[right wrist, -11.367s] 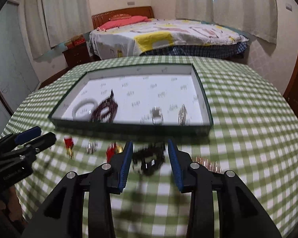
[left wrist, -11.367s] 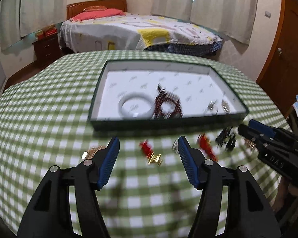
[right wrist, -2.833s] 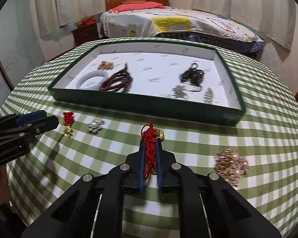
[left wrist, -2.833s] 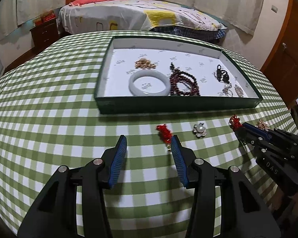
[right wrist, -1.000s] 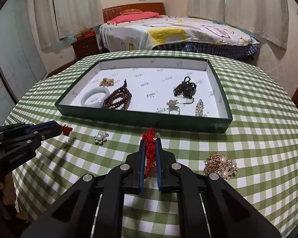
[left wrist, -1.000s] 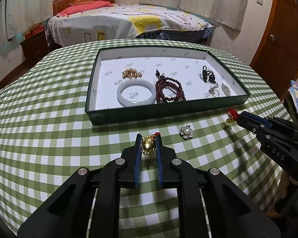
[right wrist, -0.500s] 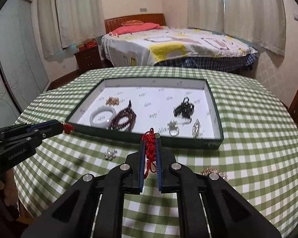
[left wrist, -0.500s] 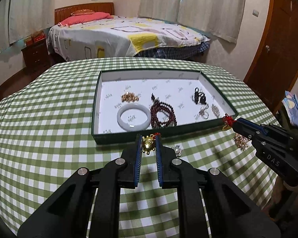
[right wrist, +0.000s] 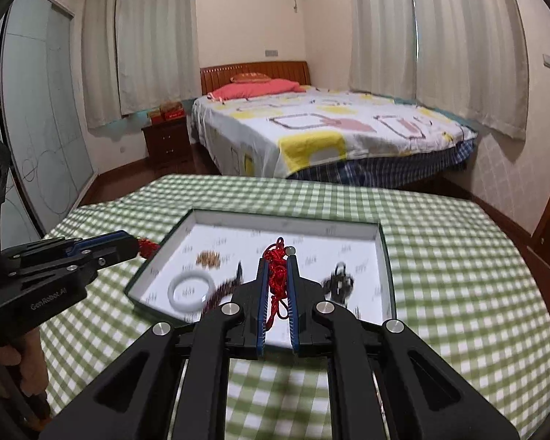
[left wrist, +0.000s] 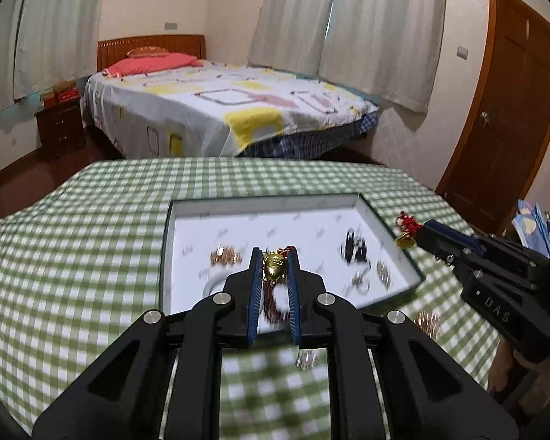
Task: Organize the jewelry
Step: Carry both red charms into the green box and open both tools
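My left gripper [left wrist: 274,256] is shut on a gold charm with a red cord [left wrist: 274,264], held in the air above the near part of the green-edged white tray [left wrist: 392,242]. My right gripper [right wrist: 278,264] is shut on a red knotted cord charm [right wrist: 278,275], held above the tray [right wrist: 383,256]. The right gripper also shows at the right of the left wrist view [left wrist: 414,233]; the left gripper shows at the left of the right wrist view [right wrist: 134,247]. In the tray lie a white bangle [right wrist: 190,289], a gold piece [right wrist: 208,258], dark red beads [right wrist: 223,289] and a black piece [right wrist: 339,280].
The tray sits on a round table with a green checked cloth [left wrist: 73,249]. A rose-gold brooch [left wrist: 427,321] and a small silver flower piece [left wrist: 306,359] lie on the cloth in front of the tray. A bed [right wrist: 322,124] stands behind the table.
Both grippers have risen higher and moved forward over the tray, each still holding its charm. The views are blurred by the motion.
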The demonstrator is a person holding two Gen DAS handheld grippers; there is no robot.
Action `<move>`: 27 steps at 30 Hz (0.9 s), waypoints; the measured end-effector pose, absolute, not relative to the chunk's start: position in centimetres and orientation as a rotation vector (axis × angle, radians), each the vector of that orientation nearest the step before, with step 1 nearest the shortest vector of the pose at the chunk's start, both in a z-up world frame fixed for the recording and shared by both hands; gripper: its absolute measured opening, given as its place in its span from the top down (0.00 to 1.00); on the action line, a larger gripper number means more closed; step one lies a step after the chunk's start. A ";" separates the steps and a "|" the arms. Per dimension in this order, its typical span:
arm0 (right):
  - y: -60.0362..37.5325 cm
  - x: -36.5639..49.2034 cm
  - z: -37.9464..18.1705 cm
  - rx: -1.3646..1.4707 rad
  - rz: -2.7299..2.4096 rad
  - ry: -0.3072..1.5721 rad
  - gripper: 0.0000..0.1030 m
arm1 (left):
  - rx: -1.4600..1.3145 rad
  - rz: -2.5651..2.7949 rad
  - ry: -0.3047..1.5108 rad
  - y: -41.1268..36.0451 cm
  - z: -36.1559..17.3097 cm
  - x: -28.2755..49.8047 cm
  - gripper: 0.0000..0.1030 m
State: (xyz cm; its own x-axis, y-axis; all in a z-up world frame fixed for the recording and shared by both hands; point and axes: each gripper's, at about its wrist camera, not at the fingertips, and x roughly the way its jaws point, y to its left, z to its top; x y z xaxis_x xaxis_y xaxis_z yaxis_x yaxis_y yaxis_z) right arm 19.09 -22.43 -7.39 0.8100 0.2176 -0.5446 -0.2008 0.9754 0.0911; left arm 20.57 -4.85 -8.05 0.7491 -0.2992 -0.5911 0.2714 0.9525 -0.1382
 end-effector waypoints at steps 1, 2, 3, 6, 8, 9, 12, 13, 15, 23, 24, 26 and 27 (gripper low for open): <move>-22.4 19.6 -7.3 0.030 0.225 0.579 0.90 | -0.048 -0.314 0.646 -5.1 -7.9 21.1 0.87; -22.3 20.0 -7.2 0.029 0.226 0.576 0.90 | -0.051 -0.316 0.641 -5.3 -7.8 21.6 0.87; -22.2 20.5 -7.1 0.027 0.225 0.569 0.90 | -0.053 -0.317 0.635 -5.5 -7.7 22.0 0.87; -22.1 22.0 -7.1 0.024 0.222 0.558 0.90 | -0.052 -0.319 0.625 -6.3 -7.8 23.8 0.87; -22.0 23.0 -7.3 0.022 0.221 0.556 0.90 | -0.049 -0.318 0.628 -6.9 -8.2 25.1 0.87; -21.9 23.6 -7.6 0.020 0.219 0.558 0.90 | -0.044 -0.316 0.633 -7.3 -8.5 25.9 0.87; -21.8 25.0 -8.7 0.017 0.216 0.578 0.90 | -0.037 -0.306 0.651 -7.8 -9.5 27.6 0.87; -21.7 25.5 -9.2 0.017 0.215 0.590 0.90 | -0.033 -0.300 0.666 -8.0 -10.1 28.4 0.87; -21.6 26.6 -10.6 0.017 0.214 0.621 0.90 | -0.031 -0.292 0.695 -8.1 -11.3 29.6 0.87; -21.2 30.1 -15.3 -0.001 0.199 0.748 0.90 | -0.017 -0.271 0.838 -8.3 -16.4 33.2 0.87; -21.2 30.5 -15.8 -0.004 0.197 0.764 0.90 | -0.016 -0.269 0.849 -8.3 -16.8 33.3 0.87; -21.2 31.0 -16.4 -0.006 0.196 0.788 0.90 | -0.007 -0.268 0.869 -8.4 -17.5 33.5 0.87; -21.3 31.2 -16.7 -0.007 0.192 0.798 0.90 | -0.005 -0.270 0.877 -8.4 -17.7 33.6 0.87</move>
State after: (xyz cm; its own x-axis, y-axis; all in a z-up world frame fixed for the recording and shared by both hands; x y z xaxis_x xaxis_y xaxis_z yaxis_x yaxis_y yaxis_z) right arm 31.23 -21.25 -16.75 0.6820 0.1687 -0.7116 -0.1737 0.9826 0.0665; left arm 33.62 -8.39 -17.69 0.6075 -0.2356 -0.7585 0.2319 0.9660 -0.1143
